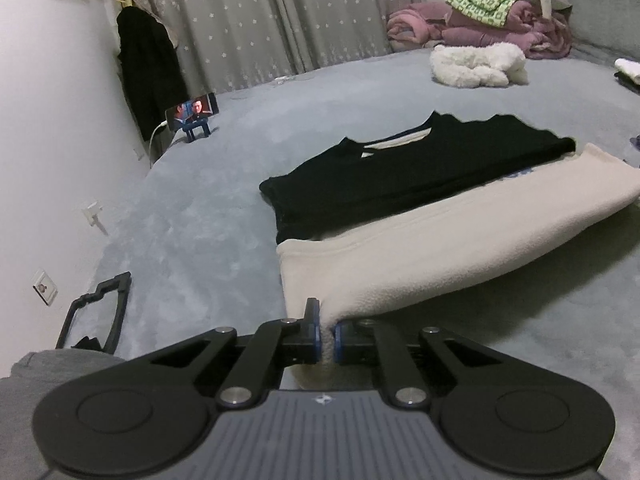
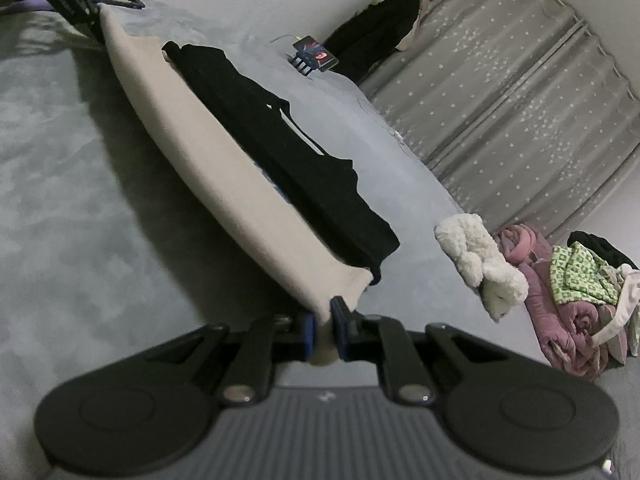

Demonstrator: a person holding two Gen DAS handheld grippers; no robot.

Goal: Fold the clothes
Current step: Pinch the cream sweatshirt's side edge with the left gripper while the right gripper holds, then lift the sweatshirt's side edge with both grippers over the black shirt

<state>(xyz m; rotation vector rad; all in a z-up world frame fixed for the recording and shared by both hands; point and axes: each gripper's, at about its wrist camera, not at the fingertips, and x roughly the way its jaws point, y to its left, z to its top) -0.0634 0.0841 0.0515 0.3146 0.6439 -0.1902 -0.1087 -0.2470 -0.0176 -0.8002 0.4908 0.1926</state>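
Observation:
A cream and black garment [image 1: 460,240] lies on the grey bed, its cream lower part lifted off the cover and its black upper part [image 1: 400,176] lying flat. My left gripper [image 1: 327,336] is shut on one cream corner near the bed's front edge. My right gripper [image 2: 323,326] is shut on the other cream corner, so the hem [image 2: 224,148] hangs stretched between the two. The left gripper [image 2: 86,4] shows at the far end in the right wrist view, and the black part [image 2: 288,152] lies beyond the raised hem.
A phone on a blue stand [image 1: 194,116] plays video at the bed's far left corner. A fluffy white item [image 1: 476,64] and a heap of pink, green and dark clothes [image 1: 500,12] sit at the back right. A dark coat [image 1: 148,64] hangs by the curtain.

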